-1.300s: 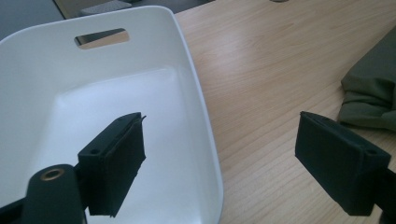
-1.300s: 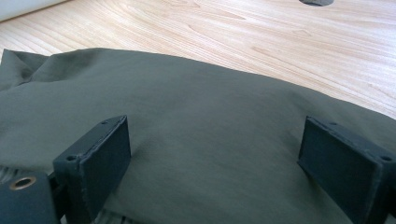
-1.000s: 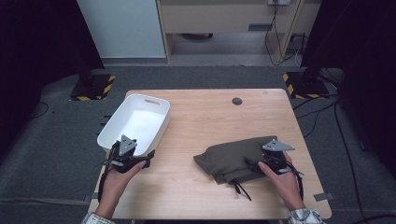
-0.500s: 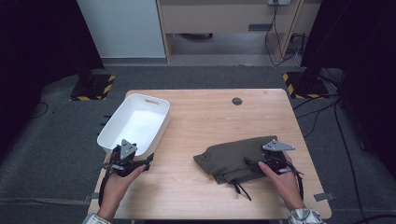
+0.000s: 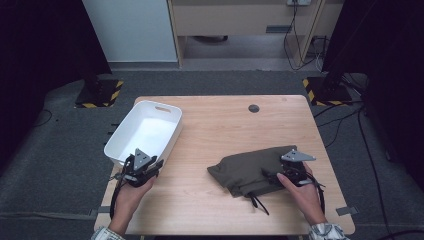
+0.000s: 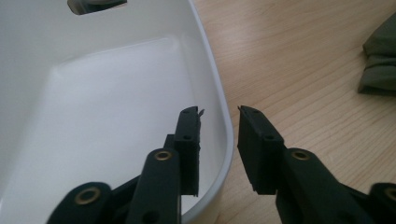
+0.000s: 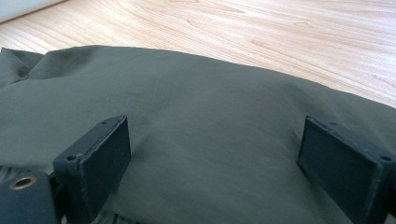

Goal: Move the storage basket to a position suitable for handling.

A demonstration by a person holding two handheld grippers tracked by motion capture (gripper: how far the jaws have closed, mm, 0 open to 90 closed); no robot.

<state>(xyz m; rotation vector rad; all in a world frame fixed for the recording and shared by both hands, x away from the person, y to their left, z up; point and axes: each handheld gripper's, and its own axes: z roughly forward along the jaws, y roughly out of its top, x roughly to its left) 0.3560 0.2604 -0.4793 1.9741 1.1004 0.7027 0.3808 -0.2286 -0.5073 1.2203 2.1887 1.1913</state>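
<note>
Light wooden worktop carries two items. The white rectangular plastic bin sits at its left edge, long axis running from me toward the far side, slightly angled right. My left hand-held gripper straddles the bin's near-right rim; its jaws have just been closing, one inside the wall, one outside, a gap remaining. The folded olive-green cloth garment lies near-right, long axis across the worktop. My right hand-held gripper rests over it, jaws wide apart.
</note>
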